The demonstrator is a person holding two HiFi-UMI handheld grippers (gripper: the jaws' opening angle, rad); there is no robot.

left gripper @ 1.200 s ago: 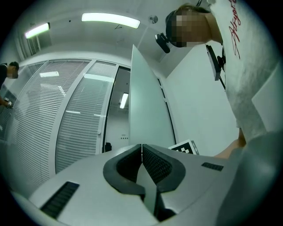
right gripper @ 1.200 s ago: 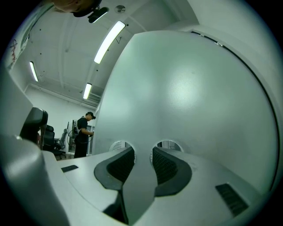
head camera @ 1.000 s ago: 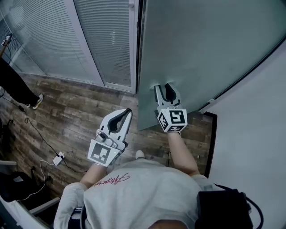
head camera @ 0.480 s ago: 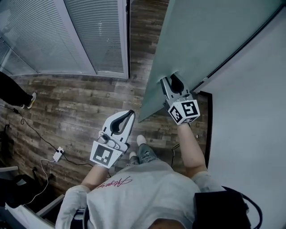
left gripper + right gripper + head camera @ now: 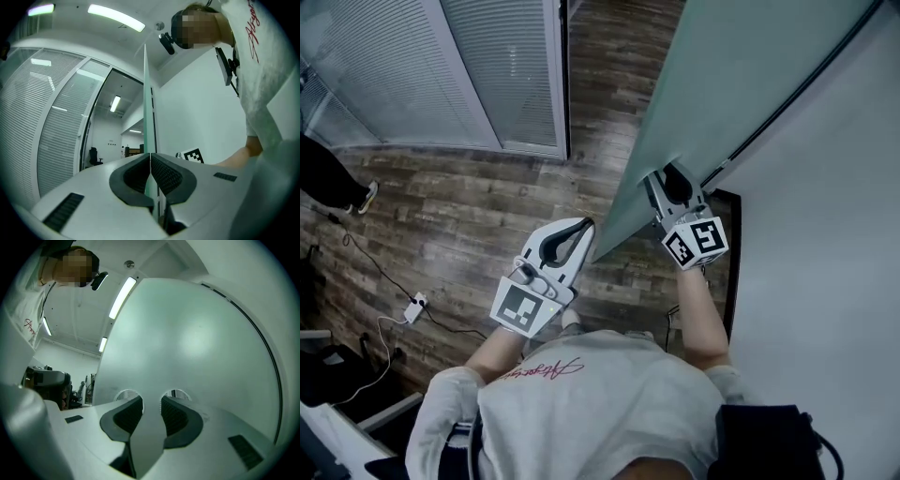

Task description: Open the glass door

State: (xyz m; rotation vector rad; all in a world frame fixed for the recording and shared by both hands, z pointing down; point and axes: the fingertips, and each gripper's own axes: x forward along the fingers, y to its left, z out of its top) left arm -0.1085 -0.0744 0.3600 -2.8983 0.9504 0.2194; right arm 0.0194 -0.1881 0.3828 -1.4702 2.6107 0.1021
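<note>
The frosted glass door (image 5: 741, 75) stands swung partly open, with its free edge (image 5: 146, 117) pointing toward me. My right gripper (image 5: 672, 173) rests its fingertips against the door's face low down, jaws apart with nothing between them. In the right gripper view the door (image 5: 197, 333) fills the frame, and the right gripper (image 5: 152, 399) meets the glass at two small clear spots. My left gripper (image 5: 584, 227) is shut and holds nothing. It hovers just left of the door's lower edge, and in its own view the left gripper (image 5: 150, 155) lines up with that thin edge.
A glass partition with blinds (image 5: 487, 66) runs along the upper left, with wood flooring (image 5: 469, 216) below it. A white wall (image 5: 825, 244) and a dark door frame (image 5: 734, 272) are at the right. A person's leg (image 5: 328, 178) and a cable with a power strip (image 5: 414, 307) are at the left.
The door has swung further open, widening the gap beside the blinds. My right gripper moved with it, tips still on the glass. The left gripper moved up toward the door's edge.
</note>
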